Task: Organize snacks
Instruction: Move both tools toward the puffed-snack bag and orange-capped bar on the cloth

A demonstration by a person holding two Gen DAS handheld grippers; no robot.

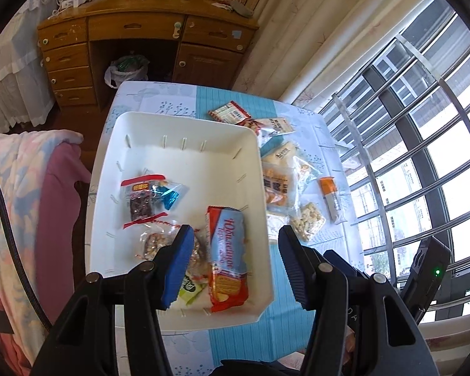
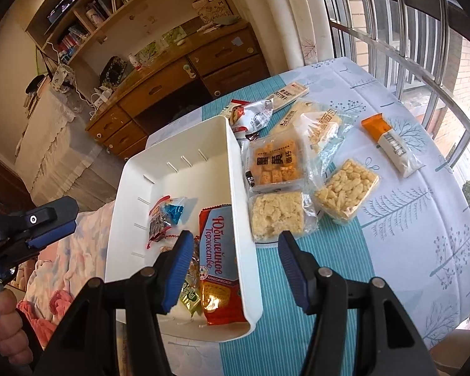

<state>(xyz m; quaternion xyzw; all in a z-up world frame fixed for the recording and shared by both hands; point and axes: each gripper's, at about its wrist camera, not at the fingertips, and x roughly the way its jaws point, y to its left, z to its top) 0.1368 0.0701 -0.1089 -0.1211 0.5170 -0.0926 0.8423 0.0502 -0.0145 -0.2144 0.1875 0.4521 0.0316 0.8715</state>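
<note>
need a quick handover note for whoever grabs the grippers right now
Left gripper: open, empty, above the white bin.
Right gripper: open, empty, over the bin's right wall.
Done: in the bin lie the red-and-blue cookie pack, a dark red-edged snack and a few small packets.
Left: the snacks on the tablecloth right of the bin, such as the crumbly square and the orange-capped bar.

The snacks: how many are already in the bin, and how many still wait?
Done: about five packets lie in the white bin, including the cookie pack. In hand: nothing; left gripper and right gripper are open. Left: about seven, like the orange bar.
</note>
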